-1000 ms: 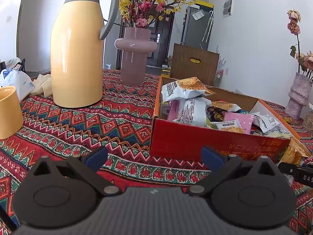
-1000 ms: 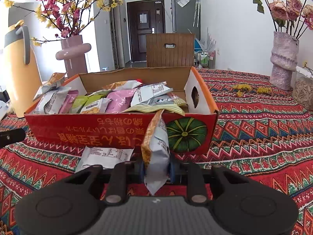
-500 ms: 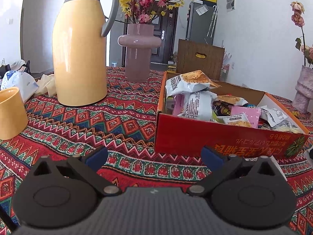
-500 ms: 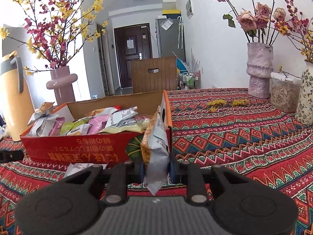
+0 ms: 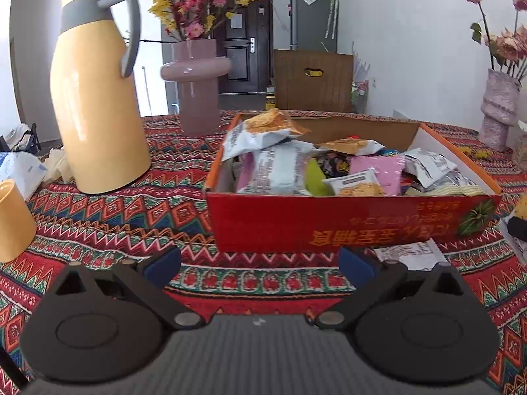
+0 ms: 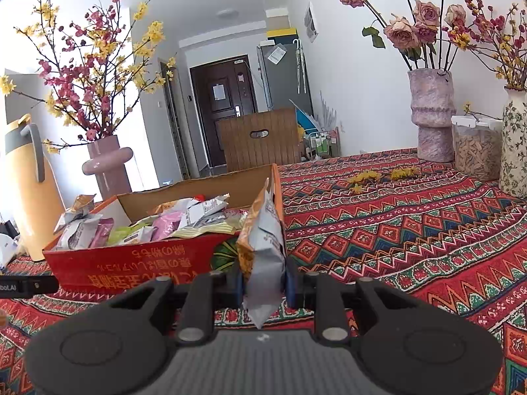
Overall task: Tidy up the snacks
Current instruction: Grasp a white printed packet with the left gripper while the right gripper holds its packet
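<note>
Blue-padded left gripper (image 5: 260, 263) hangs apart and empty before the red box (image 5: 329, 227), 1 loose packet (image 5: 408, 253) just beside it. Right gripper (image 6: 263, 279), clamped on an upright snack bag (image 6: 263, 247), likely next lifts over the rim and drops it in.

- The snack box (image 5: 346, 223) stands on the patterned tablecloth (image 5: 138, 210), filled with snack packets (image 5: 280, 171).
- To the left of the box stands the thermos jug (image 5: 95, 98); the flower vase (image 5: 197, 89) stands behind and between jug and box.
- A cup (image 5: 13, 220) sits at the left edge, nearer than the jug.
- A flat packet (image 5: 408, 255) lies on the cloth just before the box's near wall.
- In the right wrist view, a rose vase (image 6: 431, 115), a lidded container (image 6: 476, 148) and a patterned vase (image 6: 515, 144) line the far right.
- A chair back (image 6: 260, 138) stands behind the table.
</note>
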`<state>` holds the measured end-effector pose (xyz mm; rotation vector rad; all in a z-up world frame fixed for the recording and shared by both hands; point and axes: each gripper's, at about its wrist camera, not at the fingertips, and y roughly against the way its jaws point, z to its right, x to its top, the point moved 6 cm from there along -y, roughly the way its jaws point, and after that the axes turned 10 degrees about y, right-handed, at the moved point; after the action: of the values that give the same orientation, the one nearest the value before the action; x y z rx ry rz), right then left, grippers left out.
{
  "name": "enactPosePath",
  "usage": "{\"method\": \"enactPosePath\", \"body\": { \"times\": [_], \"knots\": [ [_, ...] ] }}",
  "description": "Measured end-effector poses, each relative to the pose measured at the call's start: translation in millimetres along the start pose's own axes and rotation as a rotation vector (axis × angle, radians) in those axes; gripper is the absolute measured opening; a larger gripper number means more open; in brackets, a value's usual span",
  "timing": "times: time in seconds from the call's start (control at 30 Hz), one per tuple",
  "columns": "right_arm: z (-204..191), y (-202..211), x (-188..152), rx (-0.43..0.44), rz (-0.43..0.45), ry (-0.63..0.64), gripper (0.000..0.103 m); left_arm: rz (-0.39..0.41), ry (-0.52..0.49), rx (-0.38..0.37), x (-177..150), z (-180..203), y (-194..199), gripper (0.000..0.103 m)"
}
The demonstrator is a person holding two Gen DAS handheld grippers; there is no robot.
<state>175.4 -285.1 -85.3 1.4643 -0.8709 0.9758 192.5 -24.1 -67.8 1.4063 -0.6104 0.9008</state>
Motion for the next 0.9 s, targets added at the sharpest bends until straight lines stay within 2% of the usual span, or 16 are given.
{"method": "enactPosePath", "body": {
  "times": [0.2, 0.37, 0.67, 0.9],
  "knots": [
    [6, 2, 0, -0.025, 0.008, -0.028, 0.023, -0.095, -0.057, -0.072, -6, 53, -5, 0.103],
    [7, 1, -2, -0.029, 0.001, -0.032, 0.023, -0.130, -0.069, -0.099, -6, 81, -7, 0.103],
    [10, 0, -3, -0.035, -0.010, -0.050, 0.023, -0.205, -0.062, -0.081, -15, 106, -23, 0.103],
    [15, 2, -3, -0.047, 0.003, -0.079, 0.023, -0.223, -0.091, -0.075, -22, 126, -33, 0.103]
  ]
}}
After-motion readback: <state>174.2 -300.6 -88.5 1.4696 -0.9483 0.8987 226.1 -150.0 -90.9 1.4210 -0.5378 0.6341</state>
